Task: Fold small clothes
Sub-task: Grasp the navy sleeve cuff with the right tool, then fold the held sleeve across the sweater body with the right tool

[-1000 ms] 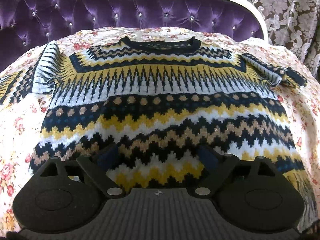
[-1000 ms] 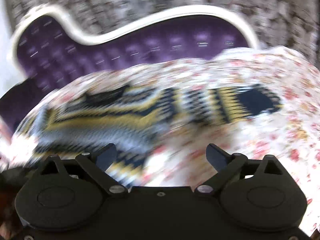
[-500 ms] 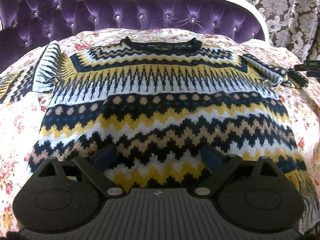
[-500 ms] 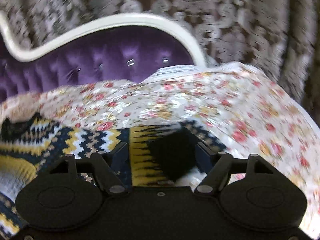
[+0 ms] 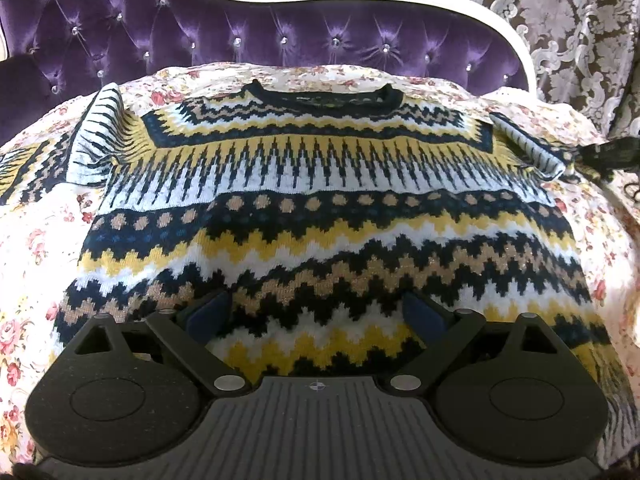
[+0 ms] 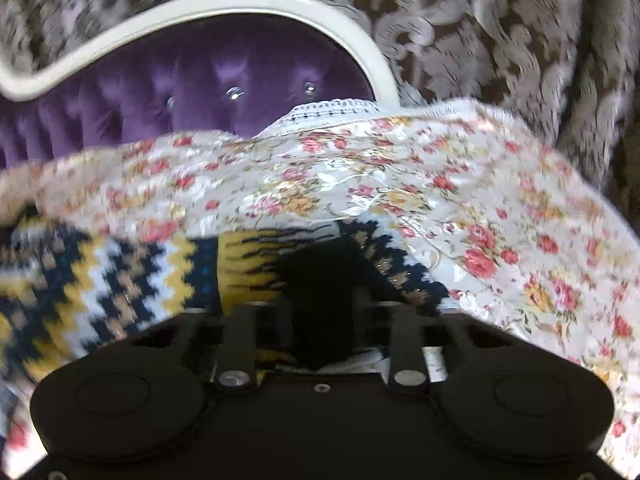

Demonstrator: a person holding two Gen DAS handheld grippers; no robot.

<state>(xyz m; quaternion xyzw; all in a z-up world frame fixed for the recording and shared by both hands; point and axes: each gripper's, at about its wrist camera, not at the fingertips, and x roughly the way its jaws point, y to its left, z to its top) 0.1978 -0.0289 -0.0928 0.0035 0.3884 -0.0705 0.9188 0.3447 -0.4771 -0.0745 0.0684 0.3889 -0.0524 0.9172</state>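
A knitted sweater (image 5: 320,208) in navy, yellow, white and tan zigzags lies flat, face up, on a floral bedspread (image 5: 36,248), with its neck toward the headboard. My left gripper (image 5: 316,312) hovers open over the hem, nothing between its fingers. In the right wrist view the right sleeve (image 6: 120,280) runs in from the left. My right gripper (image 6: 320,308) has its jaws closing, pinched on the sleeve's dark cuff (image 6: 320,264). That gripper also shows as a dark shape (image 5: 608,154) at the sleeve end in the left wrist view.
A purple tufted headboard (image 5: 280,40) with a white frame rises behind the bed. A brown and silver patterned curtain (image 5: 568,20) hangs at the right. The sweater's left sleeve (image 5: 96,140) is bunched at the shoulder. The bedspread edge (image 6: 560,208) drops off at the right.
My right gripper swung right and down to the end of the right sleeve and went from wide open to shut on its dark cuff. The left gripper stayed put.
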